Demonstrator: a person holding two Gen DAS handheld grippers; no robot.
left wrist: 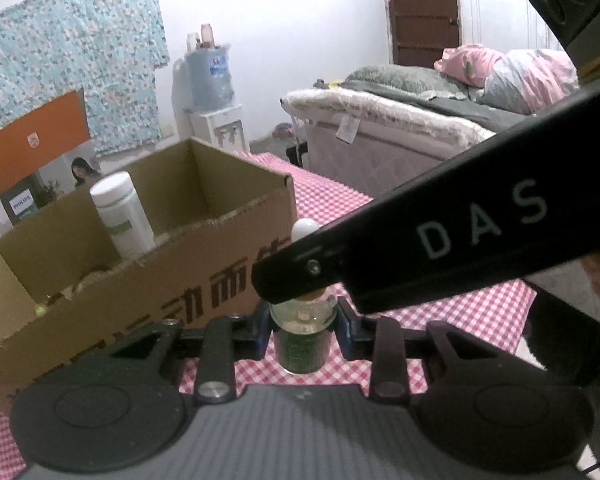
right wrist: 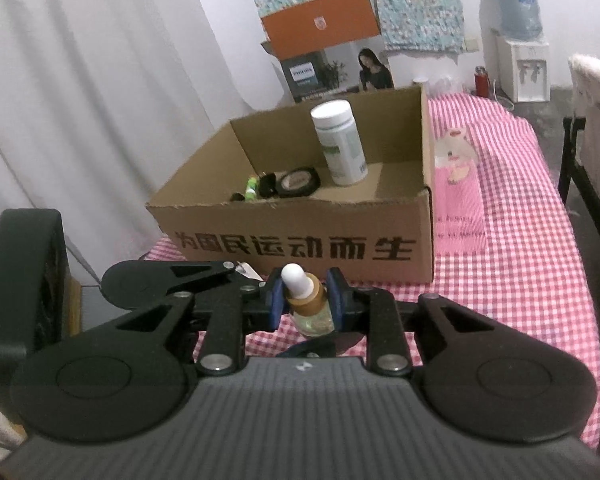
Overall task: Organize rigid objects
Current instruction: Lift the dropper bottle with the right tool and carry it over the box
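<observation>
Though covered in red-checked cloth, serves as the counter [right wrist: 520, 240] and bears a cardboard box [right wrist: 300, 236], open-topped, with dark printed characters on its near wall. Holds, inside, a white bottle [right wrist: 340, 144] standing upright toward the far wall; beside its base lies a round black compact [right wrist: 298, 182], and left of that a small green tube [right wrist: 252, 188].

Just in front of the box's near wall, outside it: left gripper [left wrist: 303, 332], fingers clamped on the glass body of the dropper bottle [left wrist: 302, 350]. Crosses above from the right as a black arm: right gripper [right wrist: 305, 300], blue fingers [right wrist: 275, 300] set close on either side of the bottle's wooden collar. Cannot tell whether these press it or only flank it.

Keeps upright, white rubber bulb on top, base low against the cloth.
</observation>
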